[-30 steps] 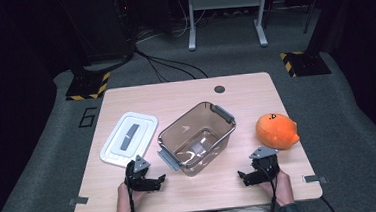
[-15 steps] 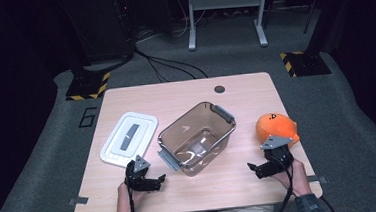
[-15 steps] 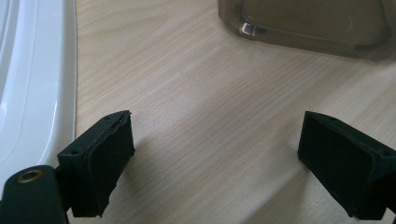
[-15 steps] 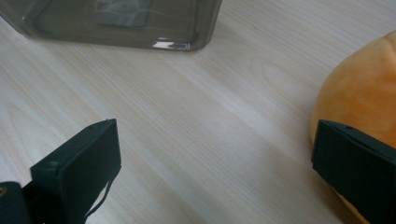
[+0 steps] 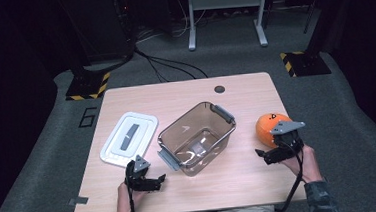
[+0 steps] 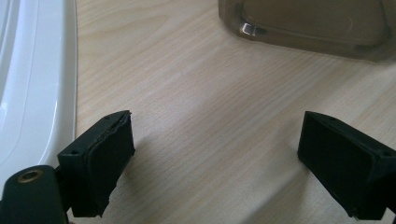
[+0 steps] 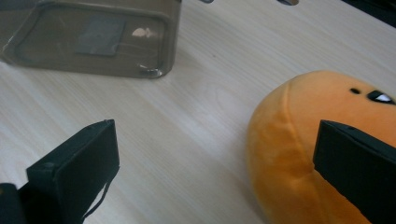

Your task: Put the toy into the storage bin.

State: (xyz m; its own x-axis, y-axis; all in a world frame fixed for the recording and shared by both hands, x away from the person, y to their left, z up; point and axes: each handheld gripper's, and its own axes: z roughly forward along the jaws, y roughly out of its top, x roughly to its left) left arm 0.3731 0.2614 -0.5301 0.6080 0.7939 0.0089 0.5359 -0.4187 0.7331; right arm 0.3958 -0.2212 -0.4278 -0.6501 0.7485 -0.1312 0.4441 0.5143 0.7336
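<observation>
the right gripper [image 5: 274, 149] has lifted and closed in on the orange plush [image 5: 269, 128], jaws spread and empty, apparently to grab it, while the left gripper [image 5: 148, 178] idles open

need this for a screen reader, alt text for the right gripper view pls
The right gripper, jaws open, hovers by an orange plush toy on a light wooden table, the right jaw in front of the toy. A clear brown plastic container sits at upper left.
</observation>
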